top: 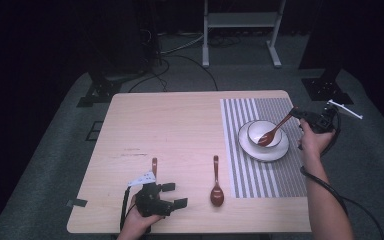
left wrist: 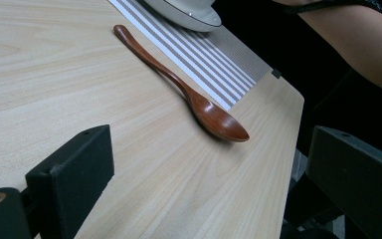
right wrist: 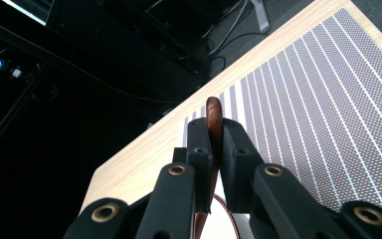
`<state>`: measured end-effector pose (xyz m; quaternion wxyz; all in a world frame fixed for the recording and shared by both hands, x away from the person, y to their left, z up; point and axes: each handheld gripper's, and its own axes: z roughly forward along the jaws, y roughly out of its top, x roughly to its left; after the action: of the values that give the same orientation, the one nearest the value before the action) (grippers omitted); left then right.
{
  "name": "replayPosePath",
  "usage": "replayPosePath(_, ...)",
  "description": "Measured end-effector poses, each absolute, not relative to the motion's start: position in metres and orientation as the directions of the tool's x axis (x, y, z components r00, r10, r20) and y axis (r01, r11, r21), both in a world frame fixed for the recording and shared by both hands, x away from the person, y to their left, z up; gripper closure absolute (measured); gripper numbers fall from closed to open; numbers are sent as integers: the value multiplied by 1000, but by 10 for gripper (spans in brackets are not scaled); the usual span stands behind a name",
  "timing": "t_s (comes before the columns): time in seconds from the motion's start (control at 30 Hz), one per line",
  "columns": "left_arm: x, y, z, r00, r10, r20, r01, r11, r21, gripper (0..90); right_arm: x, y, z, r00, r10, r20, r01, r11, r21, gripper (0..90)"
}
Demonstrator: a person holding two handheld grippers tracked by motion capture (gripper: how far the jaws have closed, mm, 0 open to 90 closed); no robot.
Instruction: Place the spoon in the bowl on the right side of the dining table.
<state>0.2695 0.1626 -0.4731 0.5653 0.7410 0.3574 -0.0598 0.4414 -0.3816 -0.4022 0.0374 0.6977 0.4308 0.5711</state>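
Left gripper [top: 172,195] is sitting nearest the camera at the near edge of the wooden table [top: 180,125], held in the person's left hand [top: 135,225]. Its jaws are standing well apart with nothing between them, and in the left gripper view both black jaws are framing bare wood. A loose brown wooden spoon [top: 216,182] is lying on the table just ahead of those jaws, bowl toward the near edge and handle pointing away; the left gripper view is showing its handle tip [left wrist: 122,31] lying just beside the striped placemat [top: 272,165]. A second brown spoon [top: 154,165] is lying partly hidden behind the left gripper, with just its handle showing.

Right gripper [top: 296,113] is being held by the person's right hand [top: 314,142] over the far right part of the table, past the mat's right edge. Its jaws are clamping the handle of a third brown spoon [top: 275,131]; in the right gripper view the handle end [right wrist: 213,117] is protruding between the closed jaws. This held spoon is slanting down toward the left, and its bowl is resting inside the white bowl [top: 260,129]. The white bowl is sitting on a white plate [top: 267,152], and the plate is resting on the striped placemat.
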Motion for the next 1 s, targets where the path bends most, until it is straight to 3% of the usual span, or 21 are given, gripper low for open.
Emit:
replayPosePath(0.53,271,161,-474,733,463,-499,602,-100,792,35,444,-379,-410,-33,655,755,598,-592,540,815)
replayPosePath(1.0,271,161,-474,734,462,-498,601,-100,793,36,441,-378,-415,-64,656,752,635,-555,538,684)
